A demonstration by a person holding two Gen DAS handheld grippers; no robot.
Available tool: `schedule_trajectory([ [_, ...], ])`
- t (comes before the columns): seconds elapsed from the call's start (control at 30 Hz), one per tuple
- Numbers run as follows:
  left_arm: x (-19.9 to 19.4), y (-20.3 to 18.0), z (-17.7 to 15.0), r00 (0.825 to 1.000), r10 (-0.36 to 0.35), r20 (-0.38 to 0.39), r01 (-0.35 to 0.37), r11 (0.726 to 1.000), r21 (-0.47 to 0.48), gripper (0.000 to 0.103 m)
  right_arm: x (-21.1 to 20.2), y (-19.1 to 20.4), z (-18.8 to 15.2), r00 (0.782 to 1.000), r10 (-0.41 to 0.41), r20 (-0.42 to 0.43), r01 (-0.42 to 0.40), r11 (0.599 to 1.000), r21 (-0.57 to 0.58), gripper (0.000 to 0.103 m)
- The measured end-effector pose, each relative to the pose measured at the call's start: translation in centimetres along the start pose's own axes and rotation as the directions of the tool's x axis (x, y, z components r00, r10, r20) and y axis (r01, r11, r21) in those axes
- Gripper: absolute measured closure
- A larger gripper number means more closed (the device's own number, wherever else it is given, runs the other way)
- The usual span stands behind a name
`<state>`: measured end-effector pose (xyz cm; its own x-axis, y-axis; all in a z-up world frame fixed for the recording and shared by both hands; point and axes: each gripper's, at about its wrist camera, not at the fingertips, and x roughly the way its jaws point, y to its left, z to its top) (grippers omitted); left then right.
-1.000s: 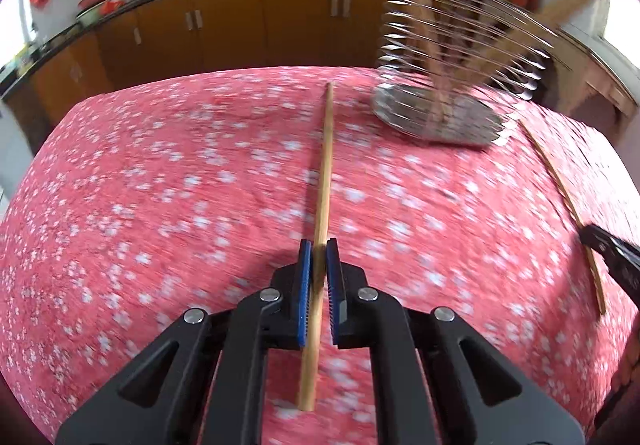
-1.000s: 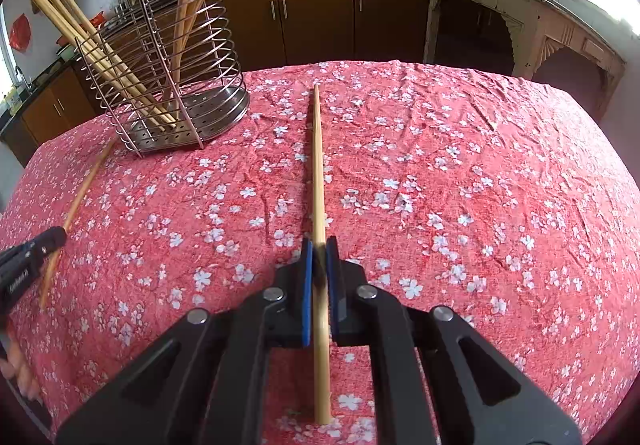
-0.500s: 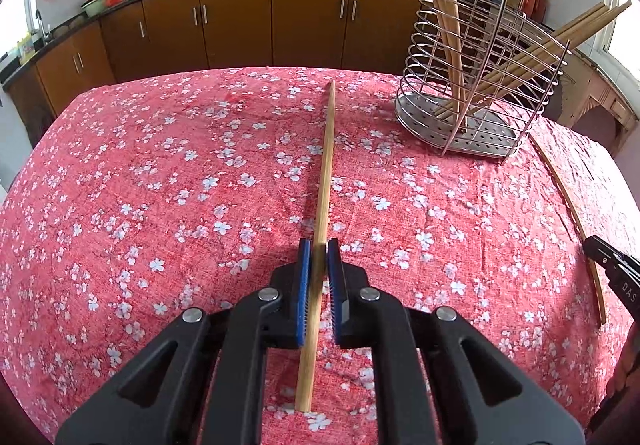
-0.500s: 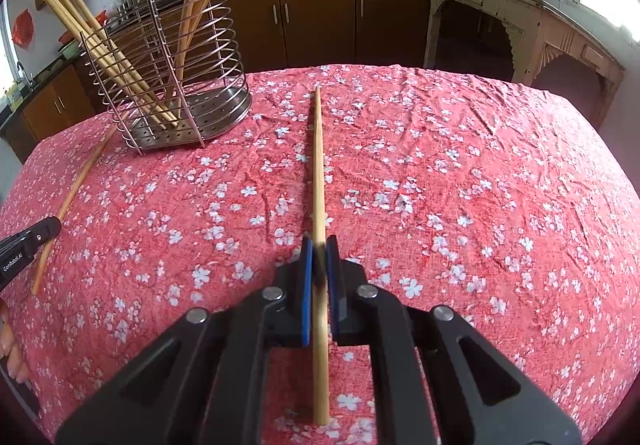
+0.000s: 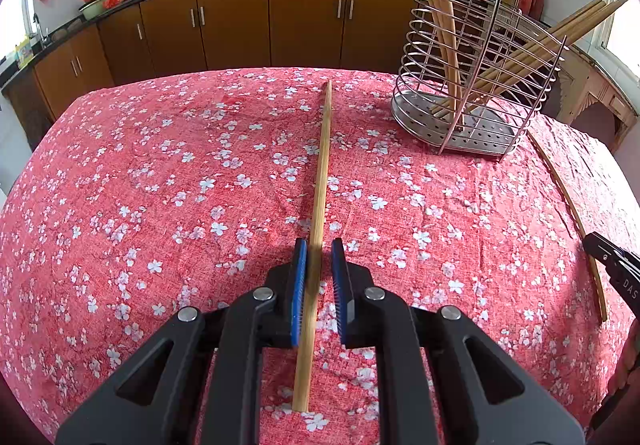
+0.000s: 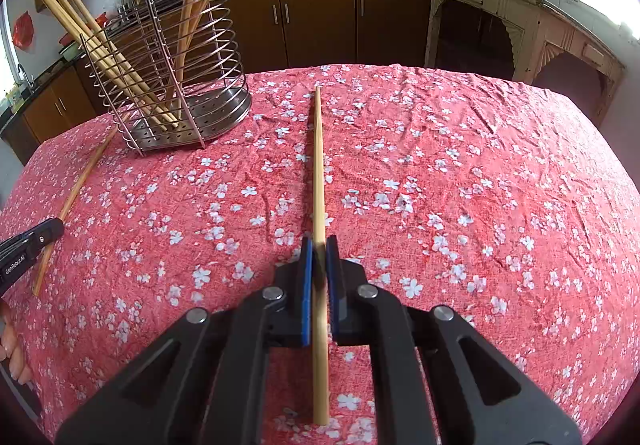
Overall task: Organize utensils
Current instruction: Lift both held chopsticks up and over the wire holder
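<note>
My left gripper (image 5: 319,245) has its jaws slightly parted around a wooden chopstick (image 5: 322,165); the stick leans on the left pad with a gap on the right. My right gripper (image 6: 319,243) is shut on another wooden chopstick (image 6: 318,165) that points away over the table. A steel wire utensil holder (image 5: 472,85) with several chopsticks stands at the far right in the left wrist view, and it also shows far left in the right wrist view (image 6: 176,85). A loose chopstick (image 5: 568,213) lies on the cloth beside the holder; it shows in the right wrist view (image 6: 76,197) too.
The table carries a red cloth with white flowers (image 5: 160,185). Brown kitchen cabinets (image 5: 240,17) and a counter with woks run behind it. An old cream sideboard (image 6: 520,33) stands at the right. Each gripper's tip shows at the other view's edge.
My left gripper's jaws have opened slightly around its chopstick. The left view has swung so the holder sits steadier and nearer centre. The right gripper has stayed shut and drifted slightly.
</note>
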<state>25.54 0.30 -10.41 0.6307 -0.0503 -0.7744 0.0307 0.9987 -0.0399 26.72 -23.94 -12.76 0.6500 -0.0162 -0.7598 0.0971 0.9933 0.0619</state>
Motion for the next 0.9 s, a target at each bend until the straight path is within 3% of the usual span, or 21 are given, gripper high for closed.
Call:
schedule_trajectory([
  [0.4,-0.1,0.2,0.0,1.0,-0.013,0.004,0.013,1.0,-0.01,0.09,-0.1,-0.1,-0.2,1.0,0.005,-0.002,-0.005,1.0,-0.002,0.095],
  [0.9,-2.5,0.1,-2.8,1.0,0.007,0.0,-0.007,0.999,0.05,0.084,-2.3,0.1,-2.9,1.0,0.003,-0.005,-0.003,0.999,-0.039,0.092],
])
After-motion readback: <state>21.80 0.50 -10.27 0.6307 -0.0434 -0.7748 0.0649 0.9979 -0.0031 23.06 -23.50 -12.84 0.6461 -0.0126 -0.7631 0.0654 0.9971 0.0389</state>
